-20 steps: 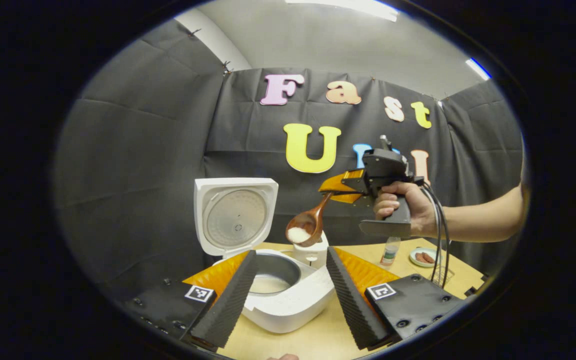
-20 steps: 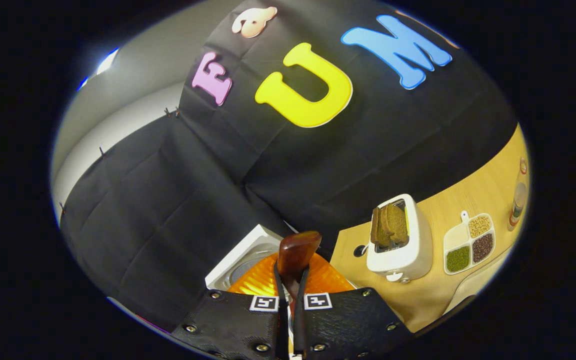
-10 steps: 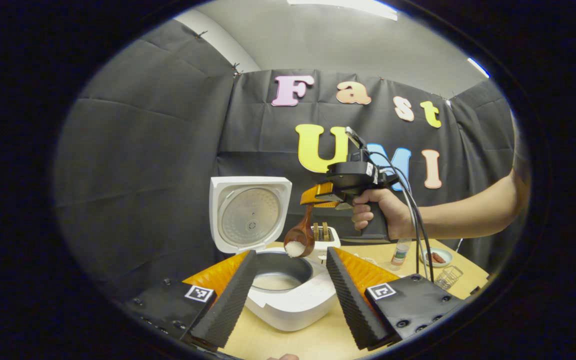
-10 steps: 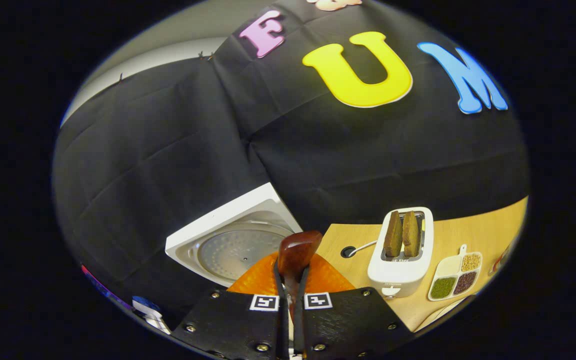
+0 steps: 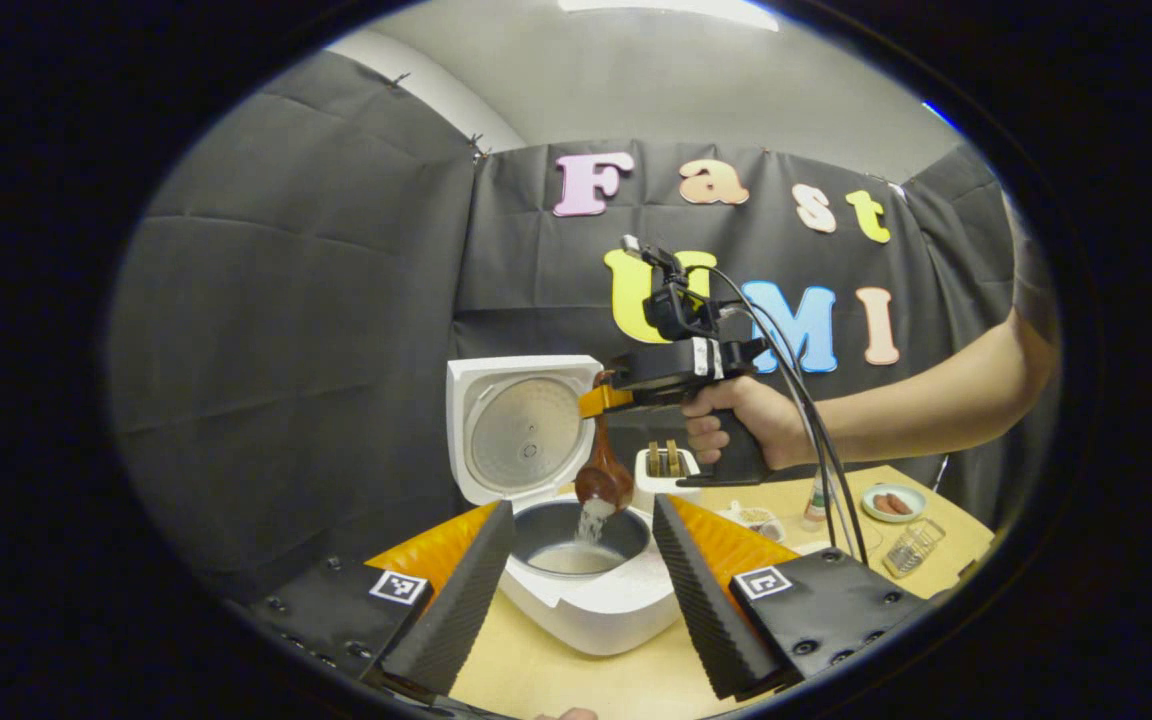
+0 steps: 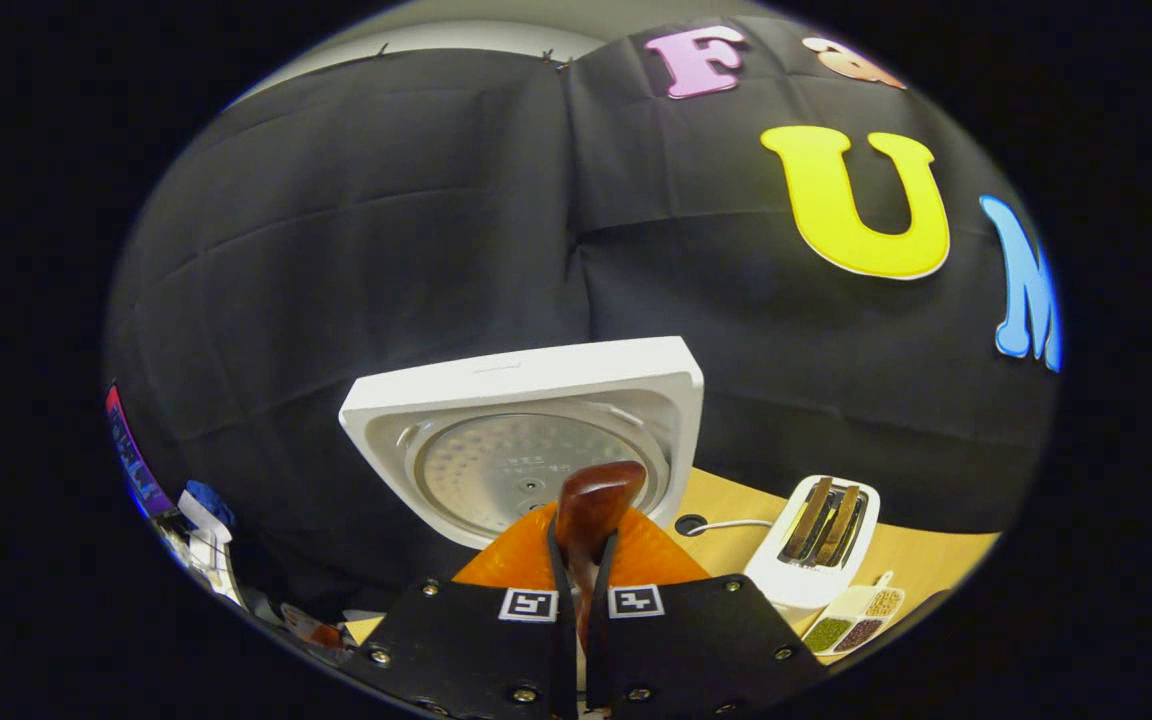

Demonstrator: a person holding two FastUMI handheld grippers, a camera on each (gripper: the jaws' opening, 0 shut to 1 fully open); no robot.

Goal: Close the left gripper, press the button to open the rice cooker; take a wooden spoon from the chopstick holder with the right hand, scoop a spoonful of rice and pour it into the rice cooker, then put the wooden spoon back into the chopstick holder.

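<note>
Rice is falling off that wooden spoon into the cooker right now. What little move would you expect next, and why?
Probably tip the wooden spoon a little further to empty it: the right gripper holds it bowl-down over the open rice cooker, and rice is streaming into the pot. After that it should lift away toward the chopstick holder.

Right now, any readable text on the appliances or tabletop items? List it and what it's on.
No text here can be quoted.
rice cooker lid: faint print on the inner plate, too small to read.
toaster: small mark low on the front, blurred.
bottle: label too small to read.
square coded tags: patterns, not words.
</note>
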